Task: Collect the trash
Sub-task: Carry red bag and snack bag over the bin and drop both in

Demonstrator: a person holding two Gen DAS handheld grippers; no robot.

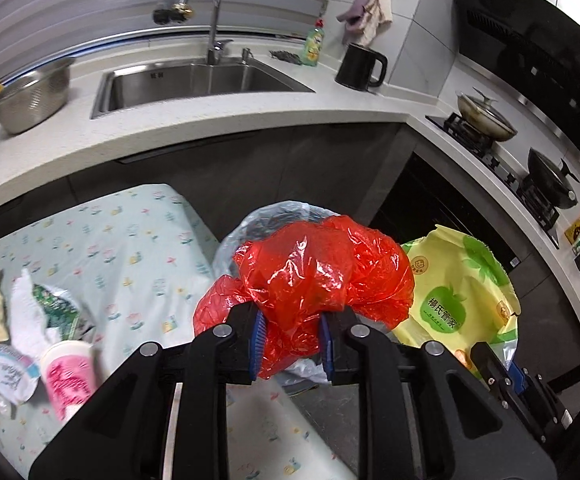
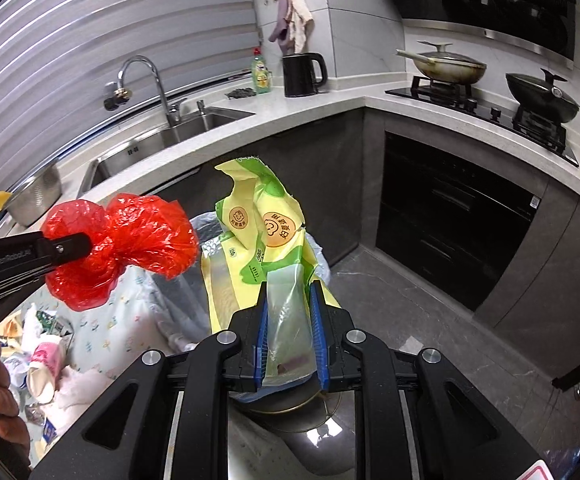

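Observation:
My left gripper [image 1: 292,342] is shut on a crumpled red plastic bag [image 1: 322,276] and holds it in the air over the bin with a clear liner [image 1: 257,224]. The red bag [image 2: 129,244] and the left gripper [image 2: 63,250] also show in the right wrist view. My right gripper [image 2: 290,340] is shut on a yellow-green plastic package [image 2: 261,236], gripping its clear end, beside the bin [image 2: 209,248]. The package [image 1: 458,292] shows right of the red bag in the left wrist view.
A table with a flowered cloth [image 1: 129,248] holds more trash at its left: a pink paper cup [image 1: 67,376], wrappers and tissue [image 1: 29,312]. Behind are the counter with sink [image 1: 193,80], a steel bowl [image 1: 29,100], a black kettle [image 1: 360,66] and the stove with pans [image 1: 486,120].

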